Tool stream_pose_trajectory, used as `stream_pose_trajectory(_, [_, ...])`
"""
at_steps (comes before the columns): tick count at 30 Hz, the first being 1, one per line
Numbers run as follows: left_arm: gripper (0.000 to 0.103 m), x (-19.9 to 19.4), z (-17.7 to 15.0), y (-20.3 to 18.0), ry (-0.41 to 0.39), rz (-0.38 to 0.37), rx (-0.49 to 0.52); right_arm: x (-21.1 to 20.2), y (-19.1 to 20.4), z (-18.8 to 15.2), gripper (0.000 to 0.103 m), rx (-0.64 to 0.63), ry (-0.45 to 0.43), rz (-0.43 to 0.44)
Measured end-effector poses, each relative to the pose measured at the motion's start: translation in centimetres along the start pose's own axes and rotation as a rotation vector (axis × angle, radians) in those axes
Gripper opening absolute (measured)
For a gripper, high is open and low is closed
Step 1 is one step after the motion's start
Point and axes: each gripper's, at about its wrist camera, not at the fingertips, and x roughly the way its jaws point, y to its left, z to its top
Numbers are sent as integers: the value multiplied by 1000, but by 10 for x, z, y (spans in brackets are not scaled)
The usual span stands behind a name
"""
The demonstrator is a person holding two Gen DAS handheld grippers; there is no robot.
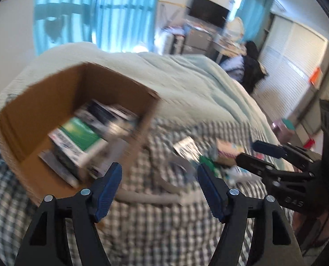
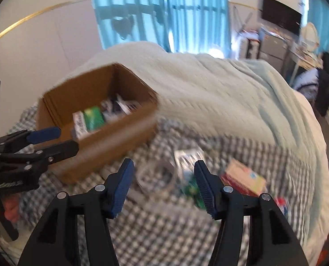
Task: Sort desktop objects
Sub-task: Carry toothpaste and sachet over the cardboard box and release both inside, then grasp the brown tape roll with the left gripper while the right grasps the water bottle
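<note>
Both grippers are empty, jaws apart: left gripper (image 1: pixel 159 190) and right gripper (image 2: pixel 163 186). Loose items, including a small carton (image 2: pixel 245 178), lie right of the cardboard box (image 2: pixel 111 139) on the checked cloth (image 2: pixel 164 232). Judged next step: centre one item between the pads before closing.

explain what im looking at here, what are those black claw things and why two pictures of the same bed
The claws are two hand-held grippers; a person carries one in each hand. Each picture comes from a camera on one gripper, looking along its blue-padded fingers. The left gripper and the right gripper are both open and hold nothing. Each also shows at the edge of the other's picture. On the checked bedcover stands a cardboard box with a few small packages inside. To its right lie loose items: a roll of tape, a pink and yellow box and some blurred packets.
</note>
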Motion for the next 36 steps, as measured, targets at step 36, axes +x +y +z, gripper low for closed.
stream_pose_trajectory(36, [81,202,-31,-29,209,62,48,80,-197,-80,87,492,211,-333])
